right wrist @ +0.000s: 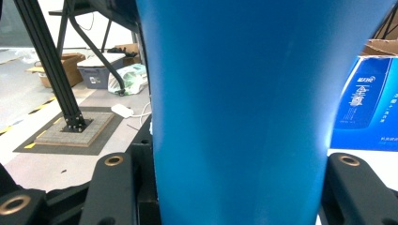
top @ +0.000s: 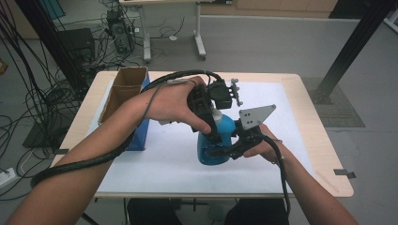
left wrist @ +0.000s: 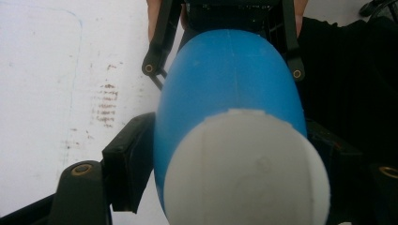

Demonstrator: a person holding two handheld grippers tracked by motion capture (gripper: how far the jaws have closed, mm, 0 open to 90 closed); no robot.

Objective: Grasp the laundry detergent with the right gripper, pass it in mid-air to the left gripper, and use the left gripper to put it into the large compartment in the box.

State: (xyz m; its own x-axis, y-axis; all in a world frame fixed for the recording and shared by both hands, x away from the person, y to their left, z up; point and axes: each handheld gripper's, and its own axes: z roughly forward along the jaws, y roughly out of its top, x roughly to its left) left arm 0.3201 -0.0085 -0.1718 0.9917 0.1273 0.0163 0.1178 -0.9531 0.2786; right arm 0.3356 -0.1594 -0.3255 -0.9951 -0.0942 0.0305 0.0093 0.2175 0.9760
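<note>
Two grippers hold one blue bottle [top: 213,145] near the middle of the table [top: 300,122], on its white mat. The right gripper [top: 220,151] comes in from 4 o'clock and its fingers [right wrist: 112,187] press the bottle's body on both sides, low down. The left gripper [top: 209,124] reaches down from 11 o'clock; its fingers [left wrist: 126,164] sit to either side of the white cap [left wrist: 246,173] at the neck, seemingly clamped there, though the contact is partly hidden. A blue box [top: 141,126] with a cardboard carton on it stands at 9 o'clock.

The step looks like unscrewing the cap. To do it well, the right gripper should hold the body still and upright while the left turns squarely about the neck's axis, gripping firmly so the smooth cap doesn't slip.
</note>
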